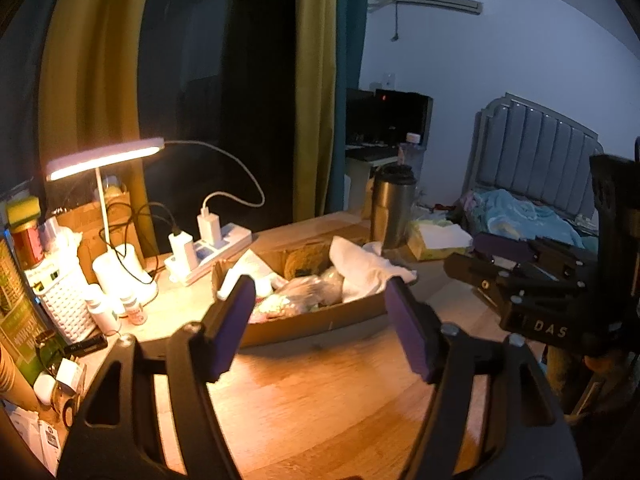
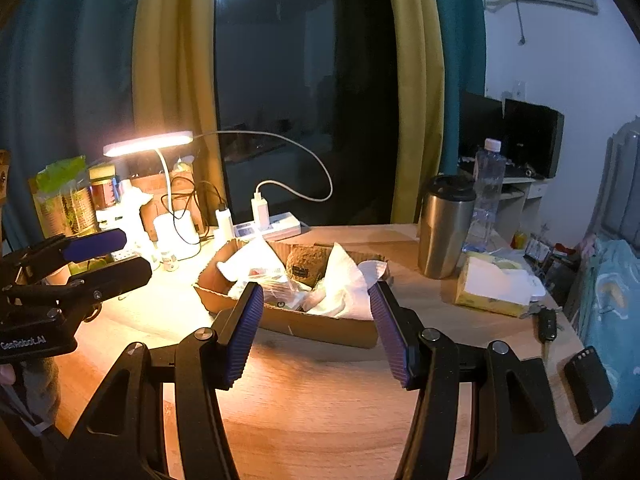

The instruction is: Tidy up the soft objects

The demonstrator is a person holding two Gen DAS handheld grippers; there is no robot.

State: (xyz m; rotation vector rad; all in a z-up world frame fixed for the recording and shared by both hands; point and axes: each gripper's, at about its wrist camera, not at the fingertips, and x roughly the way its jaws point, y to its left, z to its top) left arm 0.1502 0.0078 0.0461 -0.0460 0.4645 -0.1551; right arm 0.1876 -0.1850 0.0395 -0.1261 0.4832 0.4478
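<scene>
Beside the desk lamp, the cardboard tray on the table already holds a white cloth, a brown plush and bagged bits. Both the left claw and the right claw hang wide and empty, short of the tray, so the sorting looks largely done.

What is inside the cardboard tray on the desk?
The cardboard tray holds white cloths, a brown fuzzy item and clear plastic bags. Whatever lies beneath them is covered.
</scene>
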